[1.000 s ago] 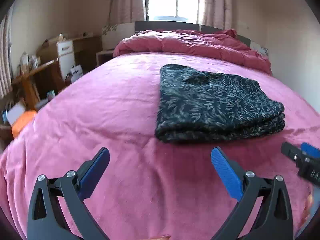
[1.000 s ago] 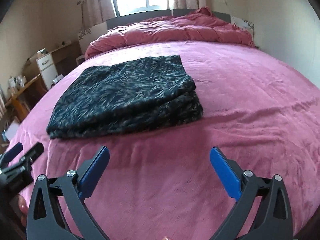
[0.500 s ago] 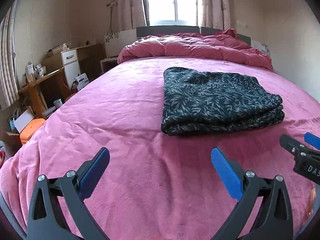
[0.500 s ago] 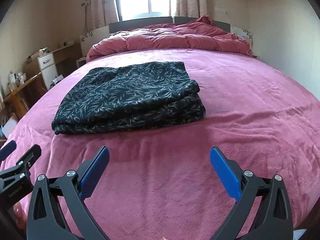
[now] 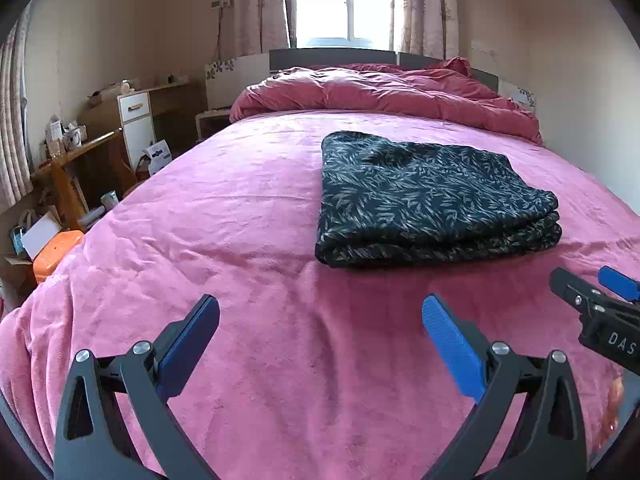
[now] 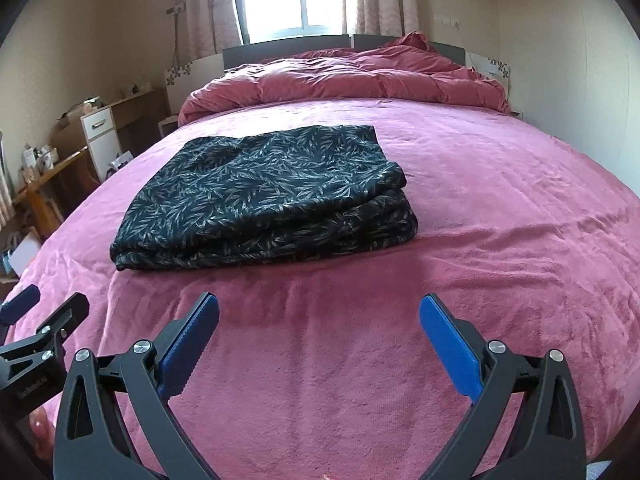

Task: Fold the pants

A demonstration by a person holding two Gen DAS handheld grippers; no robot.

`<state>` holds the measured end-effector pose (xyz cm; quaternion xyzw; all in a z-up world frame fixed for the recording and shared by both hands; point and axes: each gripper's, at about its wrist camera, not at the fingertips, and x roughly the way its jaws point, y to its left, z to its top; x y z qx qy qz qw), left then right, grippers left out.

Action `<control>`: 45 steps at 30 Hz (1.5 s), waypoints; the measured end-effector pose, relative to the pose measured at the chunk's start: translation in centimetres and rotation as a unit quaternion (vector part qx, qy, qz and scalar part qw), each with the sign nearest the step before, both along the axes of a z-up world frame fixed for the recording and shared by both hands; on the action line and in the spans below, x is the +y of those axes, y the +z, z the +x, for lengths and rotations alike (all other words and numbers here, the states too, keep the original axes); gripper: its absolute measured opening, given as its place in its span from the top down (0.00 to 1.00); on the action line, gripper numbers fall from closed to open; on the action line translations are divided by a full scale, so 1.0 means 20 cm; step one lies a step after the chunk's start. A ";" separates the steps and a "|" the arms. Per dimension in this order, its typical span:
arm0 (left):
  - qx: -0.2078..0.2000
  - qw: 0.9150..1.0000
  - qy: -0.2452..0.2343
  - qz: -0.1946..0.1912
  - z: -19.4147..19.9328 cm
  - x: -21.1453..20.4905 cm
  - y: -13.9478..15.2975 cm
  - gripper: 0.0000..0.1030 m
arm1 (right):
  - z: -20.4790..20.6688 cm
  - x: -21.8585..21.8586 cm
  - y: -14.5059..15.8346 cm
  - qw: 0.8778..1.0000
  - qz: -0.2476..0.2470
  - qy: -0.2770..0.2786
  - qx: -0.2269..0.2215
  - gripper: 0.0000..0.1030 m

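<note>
Dark pants with a pale leaf print lie folded into a thick rectangle on the pink bed. In the right wrist view the same folded pants sit left of centre. My left gripper hangs open above the bedspread, short of the pants' near edge, holding nothing. My right gripper is open too, empty, and also on the near side of the pants. The right gripper's tip shows at the right edge of the left wrist view, and the left gripper's tip shows at the left edge of the right wrist view.
A crumpled pink duvet is heaped at the headboard under the window. Left of the bed stand a wooden desk, a white drawer unit, an orange box and floor clutter. A wall runs along the bed's right side.
Both grippers have drawn back from the folded pants and tilted upward, so more of the window and room shows. Both stay open. The pants have not moved.
</note>
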<state>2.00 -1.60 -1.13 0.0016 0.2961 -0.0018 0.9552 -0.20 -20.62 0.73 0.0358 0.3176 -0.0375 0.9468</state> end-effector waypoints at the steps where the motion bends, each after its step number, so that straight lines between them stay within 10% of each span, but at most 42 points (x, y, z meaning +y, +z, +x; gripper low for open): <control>1: 0.002 1.000 0.000 0.000 0.00 0.00 0.00 0.02 | 0.00 0.00 0.00 1.000 0.001 0.000 0.001 0.03; 45: 0.033 0.999 -0.002 -0.016 0.03 0.02 -0.05 0.02 | 0.01 -0.03 -0.03 1.000 0.017 0.005 0.013 0.03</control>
